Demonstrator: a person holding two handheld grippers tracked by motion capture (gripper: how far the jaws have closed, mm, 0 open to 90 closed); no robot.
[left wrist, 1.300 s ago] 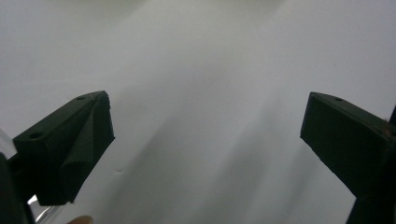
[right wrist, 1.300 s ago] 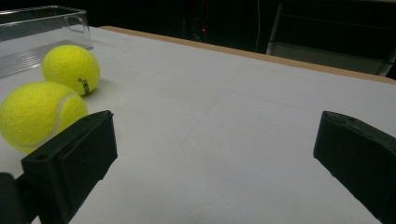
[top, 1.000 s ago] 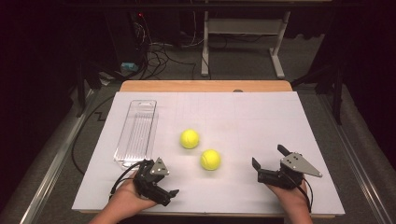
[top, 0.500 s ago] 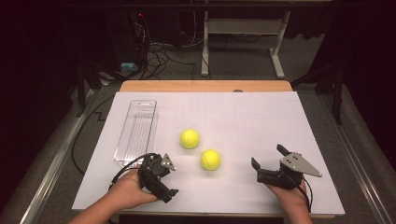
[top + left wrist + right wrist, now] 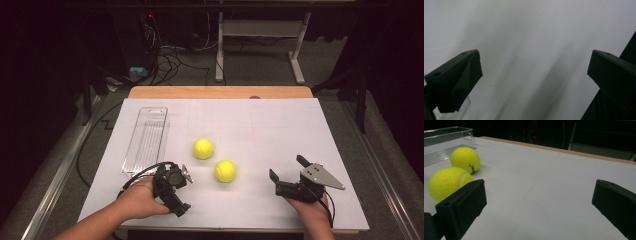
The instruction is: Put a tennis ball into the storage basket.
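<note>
Two fuzzy yellow tennis balls lie on the white sheet covering the bench. The nearer yellow tennis ball [image 5: 225, 171] rests toward the person's edge, between the two grippers; the farther yellow tennis ball [image 5: 203, 148] sits just beyond it and slightly to the left, close by but apart. In the right gripper view the nearer ball [image 5: 449, 183] shows partly behind the left-hand finger, with the farther ball [image 5: 465, 160] beyond it, a small dark mark printed on its side.

The left gripper [image 5: 186, 173], black and held in the person's left hand [image 5: 139, 197], sits just left of the nearer ball without touching it. Its fingers [image 5: 456, 80] stand wide apart, over bare white sheet, with nothing between them.

The right gripper [image 5: 288, 167], topped by a grey three-cornered plate [image 5: 321, 176], is held in the right hand [image 5: 312, 209] well to the right of the nearer ball. Its fingers [image 5: 461, 207] are likewise spread wide and hold nothing.

A long clear plastic tray [image 5: 146, 140] with a ribbed floor lies lengthwise at the left of the sheet, beyond the left gripper and apart from both balls. The wooden bench [image 5: 220, 92] edge shows past the far side of the white sheet [image 5: 280, 125].
</note>
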